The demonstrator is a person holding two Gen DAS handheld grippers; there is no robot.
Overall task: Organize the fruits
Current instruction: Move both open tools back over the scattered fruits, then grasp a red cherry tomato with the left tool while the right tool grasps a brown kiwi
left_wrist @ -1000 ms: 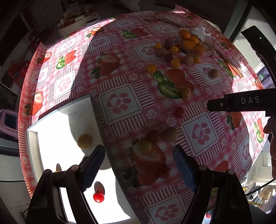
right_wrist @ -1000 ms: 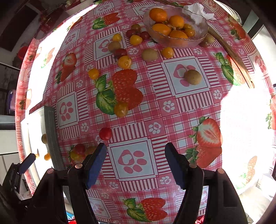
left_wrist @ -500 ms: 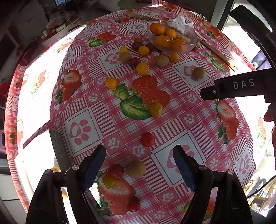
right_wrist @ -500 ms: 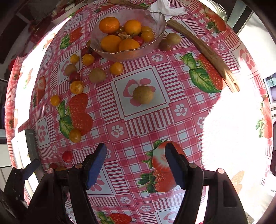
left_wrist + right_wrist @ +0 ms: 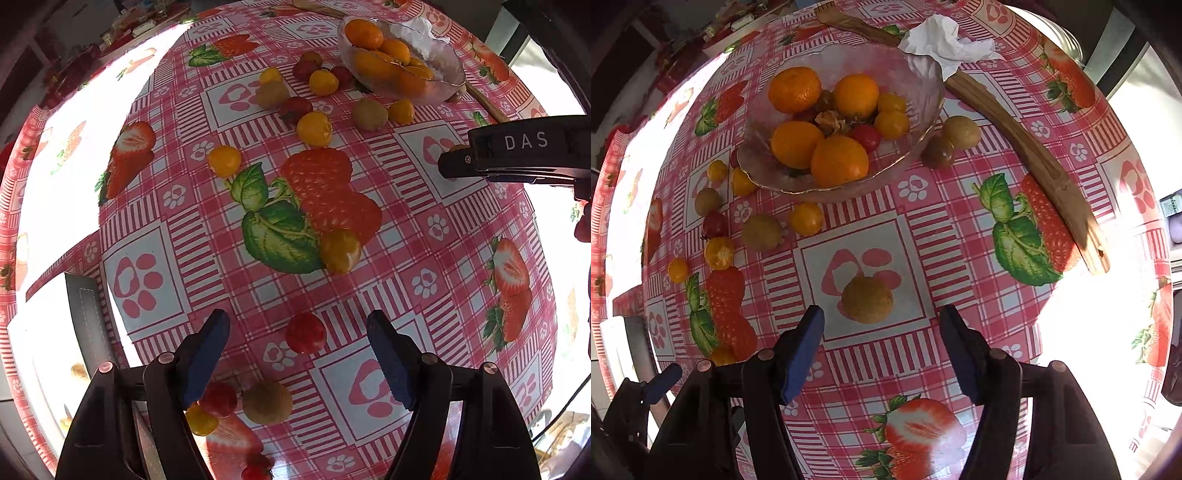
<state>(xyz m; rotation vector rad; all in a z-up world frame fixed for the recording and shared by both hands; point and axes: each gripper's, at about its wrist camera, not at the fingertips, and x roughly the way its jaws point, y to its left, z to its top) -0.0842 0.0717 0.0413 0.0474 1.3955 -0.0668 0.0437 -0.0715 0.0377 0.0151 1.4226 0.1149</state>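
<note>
A glass bowl of oranges and small tomatoes stands at the far side of the strawberry-print tablecloth; it also shows in the left wrist view. Several small yellow, red and brown fruits lie loose around it. My left gripper is open and empty, with a red cherry tomato on the cloth between its fingertips. My right gripper is open and empty, just short of a brown round fruit. The right gripper's body shows at the right of the left wrist view.
A white tray with a grey rim lies at the near left. A long wooden stick and a crumpled white tissue lie behind and right of the bowl. A yellow tomato sits on the printed strawberry.
Both grippers have moved forward over the table away from the tray. The red tomato now lies between my left fingers and the brown fruit is close before my right gripper.
</note>
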